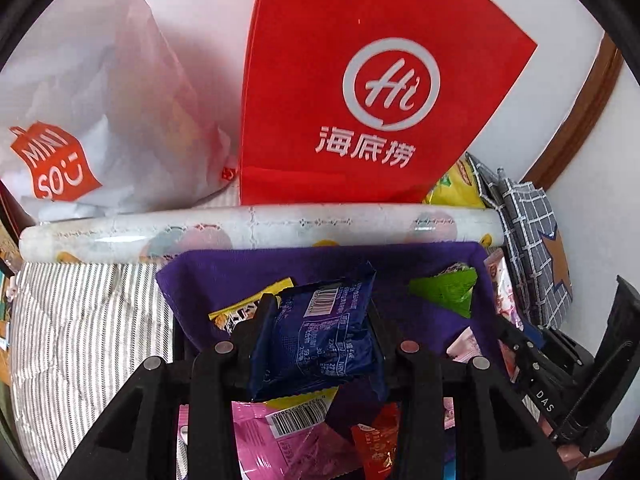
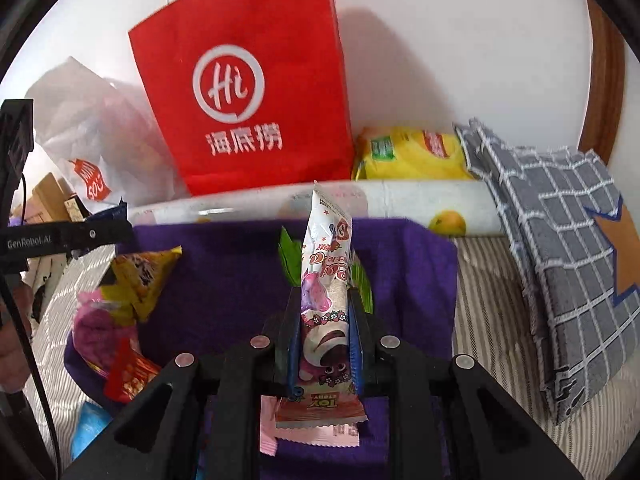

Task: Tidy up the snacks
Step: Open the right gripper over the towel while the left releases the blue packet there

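Left wrist view: the left gripper (image 1: 320,316) is clamped on a dark blue snack packet (image 1: 320,332), its fingers pressing the packet's two sides. The packet hangs above a purple cloth bin (image 1: 224,272). Inside the bin lie a yellow packet (image 1: 248,308), partly behind the left finger, a green packet (image 1: 448,290) near the far right corner, a pink packet (image 1: 280,440) with a barcode, and a red packet (image 1: 376,444) beside it. A white roll (image 1: 260,228) with fruit prints lies across the bin's far edge. Behind it stand a red paper bag (image 1: 360,80) and a white plastic bag (image 1: 100,100) with a red logo. A grey checked cloth (image 1: 528,240) sits at the right. The bin rests on striped fabric (image 1: 80,340). The right gripper shows at the right edge.

Right wrist view: the right gripper (image 2: 324,320) is clamped on a long white snack stick (image 2: 324,280) printed with a pink bear; the stick stands upright between the fingers, over the purple cloth bin (image 2: 420,280). The green packet (image 2: 364,284) peeks out behind the stick. At the bin's left lie the yellow packet (image 2: 140,276), the pink packet (image 2: 96,320) and the red packet (image 2: 128,372). A pale pink wrapper (image 2: 312,436) lies under the stick's lower end. The white roll (image 2: 420,200) crosses behind the bin, with the red paper bag (image 2: 248,80), a yellow bag (image 2: 412,152) and the grey checked cloth (image 2: 560,260) beyond or beside it. The left gripper's body shows at the left edge.
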`<action>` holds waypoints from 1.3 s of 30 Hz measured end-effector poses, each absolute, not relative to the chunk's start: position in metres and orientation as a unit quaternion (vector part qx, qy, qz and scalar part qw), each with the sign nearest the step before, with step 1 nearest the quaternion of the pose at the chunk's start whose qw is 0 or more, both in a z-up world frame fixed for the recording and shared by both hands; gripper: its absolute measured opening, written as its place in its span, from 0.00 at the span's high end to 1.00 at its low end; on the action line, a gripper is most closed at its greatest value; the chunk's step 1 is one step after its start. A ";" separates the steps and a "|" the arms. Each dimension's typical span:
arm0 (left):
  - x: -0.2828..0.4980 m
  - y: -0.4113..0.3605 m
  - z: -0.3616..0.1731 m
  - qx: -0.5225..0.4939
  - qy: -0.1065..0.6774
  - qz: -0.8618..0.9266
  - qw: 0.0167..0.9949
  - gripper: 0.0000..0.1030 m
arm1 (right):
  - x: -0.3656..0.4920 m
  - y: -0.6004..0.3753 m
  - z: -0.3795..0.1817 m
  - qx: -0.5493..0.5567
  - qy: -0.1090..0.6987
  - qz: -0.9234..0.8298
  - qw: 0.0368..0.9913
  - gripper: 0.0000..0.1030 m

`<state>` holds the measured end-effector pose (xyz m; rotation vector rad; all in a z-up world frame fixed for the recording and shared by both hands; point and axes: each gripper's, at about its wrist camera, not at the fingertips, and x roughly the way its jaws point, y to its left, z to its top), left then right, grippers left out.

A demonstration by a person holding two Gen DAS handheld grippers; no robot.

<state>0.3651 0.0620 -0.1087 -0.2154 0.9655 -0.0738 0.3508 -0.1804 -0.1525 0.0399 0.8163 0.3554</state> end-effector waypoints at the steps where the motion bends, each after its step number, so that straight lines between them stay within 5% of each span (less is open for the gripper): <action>1: 0.366 0.061 -0.110 -0.102 0.465 -0.035 0.879 0.63 | 0.352 -0.181 -0.158 0.020 0.404 0.174 0.898 0.80; 24: 0.372 0.039 -0.128 -0.060 0.494 -0.029 0.867 0.62 | 0.355 -0.184 -0.170 0.011 0.416 0.169 0.894 0.76; 35: 0.374 0.044 -0.129 -0.067 0.503 -0.024 0.861 0.62 | 0.344 -0.180 -0.150 -0.004 0.374 0.172 0.911 0.45; 39: 0.373 0.044 -0.126 -0.065 0.501 -0.025 0.863 0.62 | 0.342 -0.179 -0.148 -0.003 0.372 0.172 0.912 0.40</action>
